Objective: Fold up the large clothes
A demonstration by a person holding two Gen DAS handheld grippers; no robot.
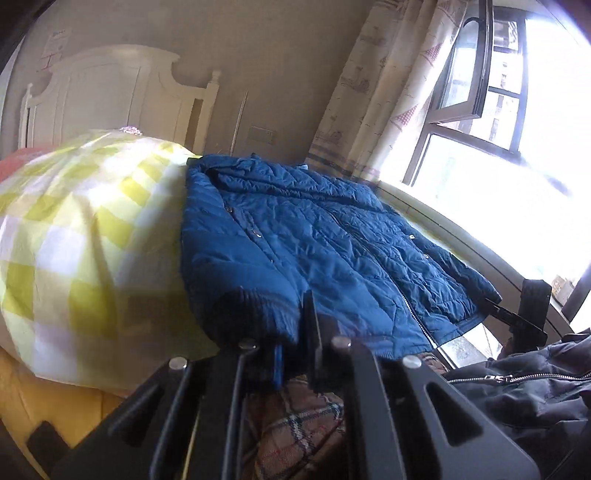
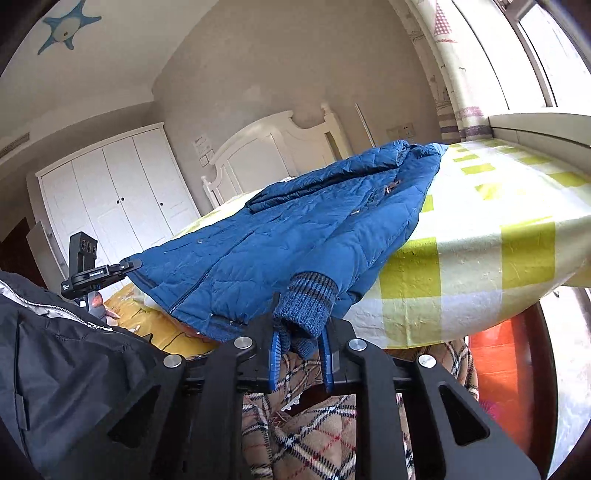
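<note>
- The blue quilted jacket (image 1: 303, 236) lies spread on a bed (image 2: 480, 258) with a yellow-and-white checked cover, ahead of both grippers; its front zip runs down toward the hem, snap buttons dot the front, and the cuffs are dark ribbed knit.
- The left gripper (image 1: 295, 350) is clamped together on the jacket's lower edge beside a knit cuff (image 1: 258, 314), the fabric bunched between its black fingers.
- The right gripper (image 2: 301, 354) is clamped on the other knit cuff (image 2: 306, 299), which hangs down between its blue pads (image 2: 275, 354).
- The left wrist view alone shows the window (image 1: 480, 155) and patterned curtain (image 1: 384, 92) to the right of the jacket, with the right gripper at the hem's far right corner.
- The right wrist view alone shows a white wardrobe (image 2: 114, 199), a blue star shape on the ceiling (image 2: 68, 27), and the left gripper pinching the hem off to the left.
- Both views show a white headboard (image 1: 110, 88) beyond the jacket, a dark jacket sleeve (image 2: 66, 354) near the grippers, and plaid fabric (image 2: 314, 435) below them.
</note>
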